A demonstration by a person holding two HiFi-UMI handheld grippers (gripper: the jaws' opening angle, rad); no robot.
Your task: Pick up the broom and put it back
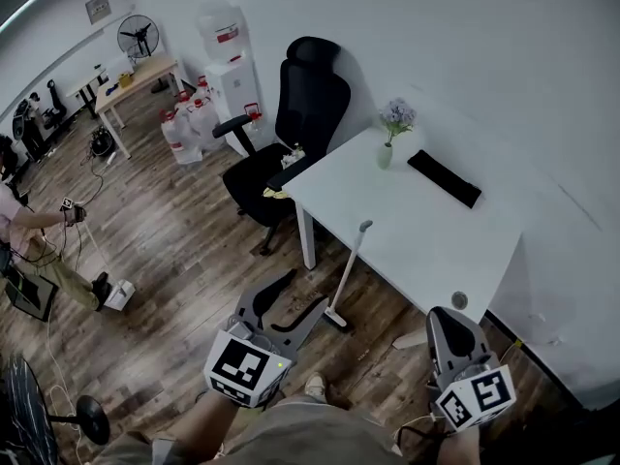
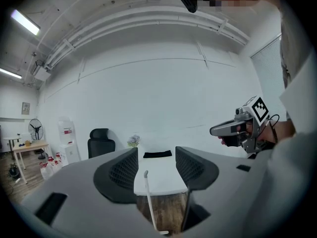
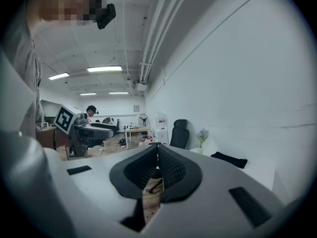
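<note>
The broom (image 1: 351, 269) has a white handle and leans upright against the front edge of the white table (image 1: 417, 250), its small head (image 1: 336, 320) on the wooden floor. My left gripper (image 1: 308, 291) is open just left of the broom's head and holds nothing. In the left gripper view the broom (image 2: 148, 197) shows through the gap of the left gripper (image 2: 156, 157), still some way ahead. My right gripper (image 1: 446, 320) hangs shut and empty at the table's near corner; in its own view the right gripper (image 3: 157, 150) has its pads touching.
A black office chair (image 1: 300, 114) stands at the table's left end. On the table are a vase of flowers (image 1: 392, 129) and a flat black object (image 1: 444, 177). A water dispenser (image 1: 228, 66) and bottles (image 1: 189, 124) stand by the wall. A person (image 1: 39, 250) crouches at far left.
</note>
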